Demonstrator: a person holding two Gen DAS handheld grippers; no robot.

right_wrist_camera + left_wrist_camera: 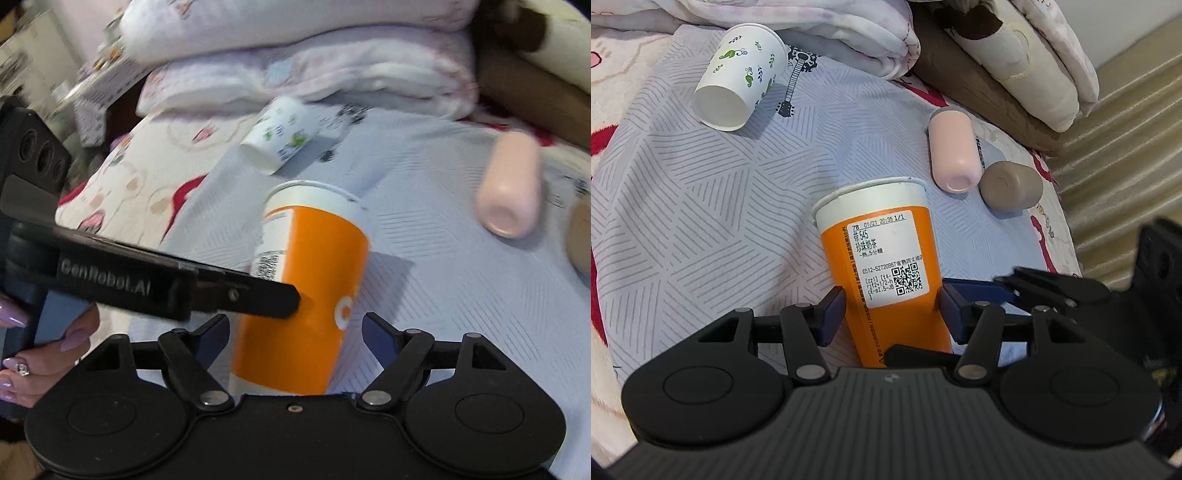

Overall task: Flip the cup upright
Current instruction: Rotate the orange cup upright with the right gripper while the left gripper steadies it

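An orange paper cup [886, 266] with a white rim and a printed label stands between the fingers of my left gripper [892, 310], rim up. The blue pads [833, 314] sit close against its sides, apparently gripping it. In the right wrist view the same cup [314, 288] stands between the fingers of my right gripper [295, 343], whose pads stand apart from the cup, open. The left gripper's finger [258, 295] reaches in from the left and touches the cup's side.
A white cup with green leaf prints [738, 77] lies on its side at the back left of the grey patterned sheet [701, 221]. A pink cup [953, 151] and a brown cup [1010, 184] lie on their sides at the right. Folded quilts [295, 74] lie behind.
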